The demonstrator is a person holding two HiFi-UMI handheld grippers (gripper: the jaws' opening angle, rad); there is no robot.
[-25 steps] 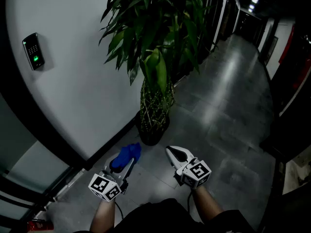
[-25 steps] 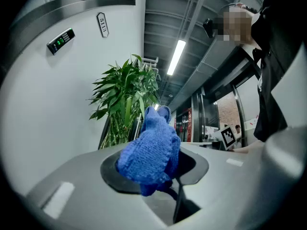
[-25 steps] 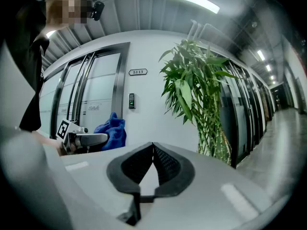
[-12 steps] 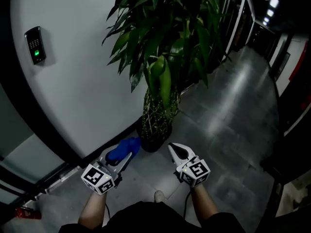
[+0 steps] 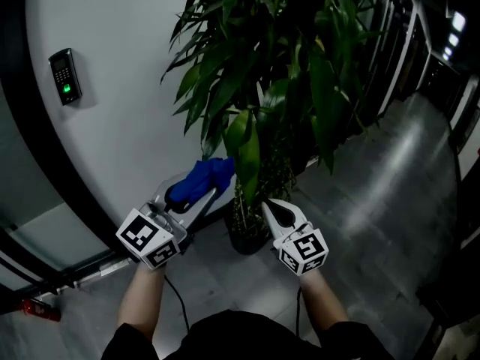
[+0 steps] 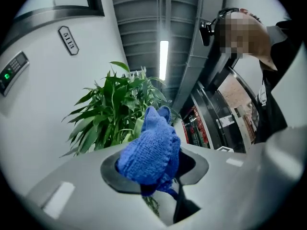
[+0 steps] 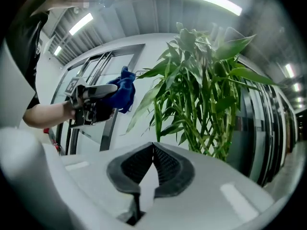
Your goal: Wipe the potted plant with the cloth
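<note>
A tall potted plant (image 5: 285,73) with long green leaves stands against the curved white wall; its dark pot (image 5: 247,240) sits on the floor between my grippers. My left gripper (image 5: 196,193) is shut on a blue knitted cloth (image 5: 204,178), raised close to a hanging leaf (image 5: 245,147). In the left gripper view the blue cloth (image 6: 149,150) bulges out of the jaws, with the plant (image 6: 112,111) beyond. My right gripper (image 5: 274,212) is shut and holds nothing, beside the woven stems. The right gripper view shows its closed tips (image 7: 152,146), the plant (image 7: 201,95) and the cloth (image 7: 122,94).
A keypad with a green light (image 5: 66,76) hangs on the white wall (image 5: 127,126) to the left. Grey tiled floor (image 5: 375,216) runs right into a corridor with dark glass doors (image 5: 397,43). A red object (image 5: 34,310) lies at the lower left.
Both grippers have risen from near the floor toward the leaves. The left one has carried the blue cloth up and forward to the hanging leaf. The head view has moved closer to the plant.
</note>
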